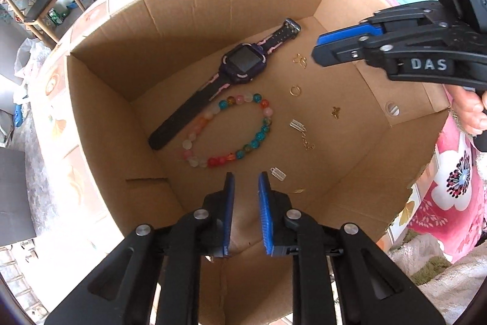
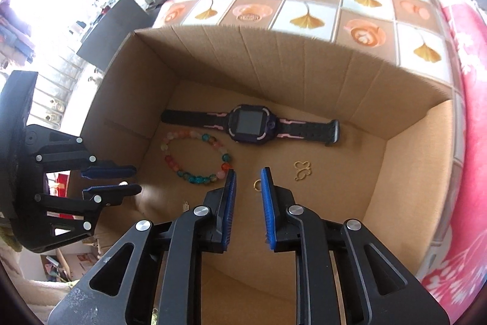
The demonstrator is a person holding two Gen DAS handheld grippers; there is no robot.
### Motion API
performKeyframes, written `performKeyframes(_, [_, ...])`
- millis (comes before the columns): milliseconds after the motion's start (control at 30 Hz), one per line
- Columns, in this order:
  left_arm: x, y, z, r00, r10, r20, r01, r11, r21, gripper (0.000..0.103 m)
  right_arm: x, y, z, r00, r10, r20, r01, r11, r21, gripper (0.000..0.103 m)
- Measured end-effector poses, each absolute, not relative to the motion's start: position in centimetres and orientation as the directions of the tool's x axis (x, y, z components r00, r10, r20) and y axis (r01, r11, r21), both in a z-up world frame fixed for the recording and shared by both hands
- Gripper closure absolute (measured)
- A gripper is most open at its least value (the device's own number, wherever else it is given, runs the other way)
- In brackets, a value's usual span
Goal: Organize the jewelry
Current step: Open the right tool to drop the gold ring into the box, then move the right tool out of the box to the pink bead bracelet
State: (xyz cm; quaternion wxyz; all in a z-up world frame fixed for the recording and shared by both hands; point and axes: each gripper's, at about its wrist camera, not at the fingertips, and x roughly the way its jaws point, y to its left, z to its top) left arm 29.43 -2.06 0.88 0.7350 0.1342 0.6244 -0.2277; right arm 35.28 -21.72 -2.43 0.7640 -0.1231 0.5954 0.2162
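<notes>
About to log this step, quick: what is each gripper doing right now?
Left gripper: open a little, nothing between its jaws, above the cardboard box.
Right gripper: open a little, empty, over a gold ring.

The right hand-held gripper [image 2: 248,175] points down into an open cardboard box [image 2: 304,66], its blue-padded jaws slightly apart with nothing between them. On the box floor a dark smartwatch [image 2: 251,124] lies flat near the far wall, strap stretched out. A bracelet of coloured beads [image 2: 194,159] lies just in front of it. A small gold ring [image 2: 257,185] sits beyond the fingertips, and a gold looped charm [image 2: 302,170] lies to the right. The left hand-held gripper [image 2: 138,180] reaches in from the left, its jaws also apart and empty.
</notes>
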Motion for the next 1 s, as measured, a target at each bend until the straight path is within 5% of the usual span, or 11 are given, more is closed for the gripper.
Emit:
performKeyframes(300, [26.0,-1.4,6.6,0.327,-0.246,-0.913,0.517,0.855,-0.045,0.081,31.5,-23.5,4.1,0.348,0.3,-0.888,-0.502,0.86,0.094,0.072])
performKeyframes(600, [15.1,1.5,11.5,0.561,-0.465,-0.685,0.533,0.836,-0.131,0.054,21.7,-30.0,8.5,0.473,0.489,-0.733,-0.487,0.838,0.245,0.063])
performKeyframes(900, [9.3,-1.3,3.0,0.528,-0.432,-0.731,0.478,0.863,-0.165,0.049,16.2,-33.3,-1.0,0.402,0.467,-0.788,-0.266,0.883,0.387,0.062])
performKeyframes(1000, [9.1,-3.3,-0.8,0.511,-0.37,-0.776,0.477,0.873,-0.102,0.049,16.2,-33.5,-4.6,0.362,0.439,-0.822,-0.188,0.898,0.397,0.071])
